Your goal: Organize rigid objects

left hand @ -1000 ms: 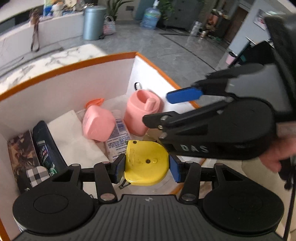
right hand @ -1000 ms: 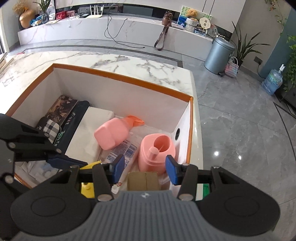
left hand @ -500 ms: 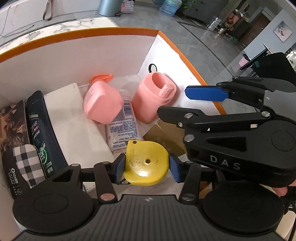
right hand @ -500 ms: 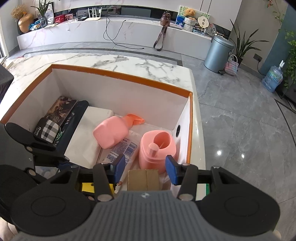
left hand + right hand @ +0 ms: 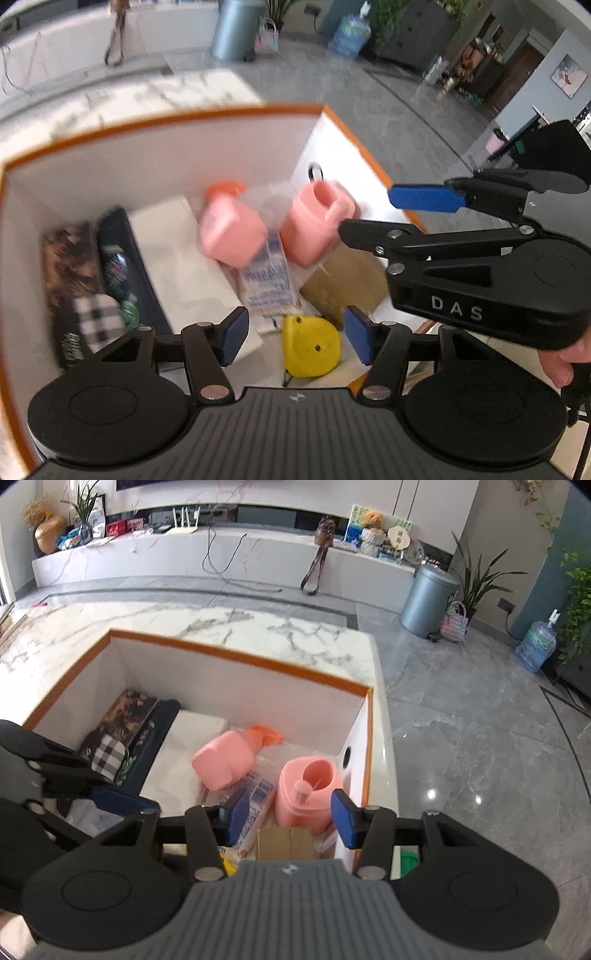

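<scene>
A yellow tape measure [image 5: 310, 345] lies at the near side of the white, orange-rimmed box [image 5: 166, 122], beside a brown cardboard carton [image 5: 343, 284]. My left gripper [image 5: 295, 338] hovers over it. Its jaws are opening, and the blue pads stand clear on either side without touching the tape measure. My right gripper [image 5: 369, 212] hangs over the box's right wall. In its own view the right gripper [image 5: 290, 821] is open with nothing between its fingers. Below it stand a pink jug [image 5: 306, 794] and the carton [image 5: 288, 843]. Only a yellow sliver [image 5: 227, 866] of the tape measure shows there.
The box [image 5: 240, 657] also holds a pink spray bottle [image 5: 232, 232], a blue-labelled tube [image 5: 267, 280], a flat white box [image 5: 184, 258], a dark bottle [image 5: 118, 266], a checked pouch [image 5: 94, 321] and a patterned box [image 5: 70, 258]. It rests on a marble top [image 5: 221, 620]; the floor drops off to the right.
The left jaws have opened and let go of the yellow tape measure, which now lies lower in the box. The left gripper has drawn back slightly. The right gripper has hardly moved.
</scene>
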A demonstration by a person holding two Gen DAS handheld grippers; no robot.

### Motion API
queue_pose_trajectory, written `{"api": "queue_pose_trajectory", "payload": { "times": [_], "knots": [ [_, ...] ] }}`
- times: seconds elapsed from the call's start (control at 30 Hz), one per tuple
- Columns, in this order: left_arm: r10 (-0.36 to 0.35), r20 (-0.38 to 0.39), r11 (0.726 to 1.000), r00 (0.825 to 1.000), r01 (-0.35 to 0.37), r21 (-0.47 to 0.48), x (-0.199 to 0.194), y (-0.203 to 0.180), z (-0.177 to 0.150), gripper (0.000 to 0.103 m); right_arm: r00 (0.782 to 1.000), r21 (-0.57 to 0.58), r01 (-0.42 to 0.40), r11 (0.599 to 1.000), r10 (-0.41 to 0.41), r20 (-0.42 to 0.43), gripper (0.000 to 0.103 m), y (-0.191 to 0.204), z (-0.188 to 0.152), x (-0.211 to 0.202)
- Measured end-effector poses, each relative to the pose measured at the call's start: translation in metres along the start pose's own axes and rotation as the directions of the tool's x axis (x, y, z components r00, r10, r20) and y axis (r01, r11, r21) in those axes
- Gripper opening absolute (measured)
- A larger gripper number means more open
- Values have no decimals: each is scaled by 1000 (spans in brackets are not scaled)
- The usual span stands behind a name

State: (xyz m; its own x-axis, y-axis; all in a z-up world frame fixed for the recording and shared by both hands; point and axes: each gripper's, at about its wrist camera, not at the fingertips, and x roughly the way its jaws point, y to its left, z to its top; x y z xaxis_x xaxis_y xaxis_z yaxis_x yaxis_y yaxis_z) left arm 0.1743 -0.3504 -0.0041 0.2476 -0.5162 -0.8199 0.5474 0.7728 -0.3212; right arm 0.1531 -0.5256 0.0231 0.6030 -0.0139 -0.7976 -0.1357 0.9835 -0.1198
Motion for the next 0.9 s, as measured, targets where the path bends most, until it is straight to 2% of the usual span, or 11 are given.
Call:
{"api": "queue_pose_trajectory", "payload": {
  "times": [0.1,0.17,0.23,0.37,0.47,0.53,0.6,0.67,0.9],
  "knots": [
    [61,104,998,993,-62,9,-27,2,-4,69,998,23,33,999,-34,43,66,1,3,-14],
    [113,185,993,976,-118,17,-47,4,-7,69,996,34,49,998,-51,78,67,3,5,-24],
    [162,258,985,952,-170,8,-67,8,-13,69,993,46,44,998,-49,110,68,6,5,-34],
    [249,376,967,893,-248,-53,-105,17,-24,69,981,82,31,996,-46,188,74,15,2,-55],
    [335,432,939,837,-331,-87,-129,19,-35,69,968,117,8,993,-37,250,79,22,-6,-70],
    [374,458,923,807,-372,-100,-138,20,-42,69,957,137,-22,990,-19,289,84,29,-14,-79],
    [390,489,915,780,-390,-107,-145,19,-52,74,952,155,-43,987,-6,307,85,36,-24,-83],
    [406,489,908,772,-401,-123,-147,21,-59,79,948,163,-52,985,-3,317,86,45,-35,-84],
    [414,461,910,785,-366,-194,-141,32,-82,83,940,198,-25,980,-44,339,90,68,-68,-87]
  ]
}}
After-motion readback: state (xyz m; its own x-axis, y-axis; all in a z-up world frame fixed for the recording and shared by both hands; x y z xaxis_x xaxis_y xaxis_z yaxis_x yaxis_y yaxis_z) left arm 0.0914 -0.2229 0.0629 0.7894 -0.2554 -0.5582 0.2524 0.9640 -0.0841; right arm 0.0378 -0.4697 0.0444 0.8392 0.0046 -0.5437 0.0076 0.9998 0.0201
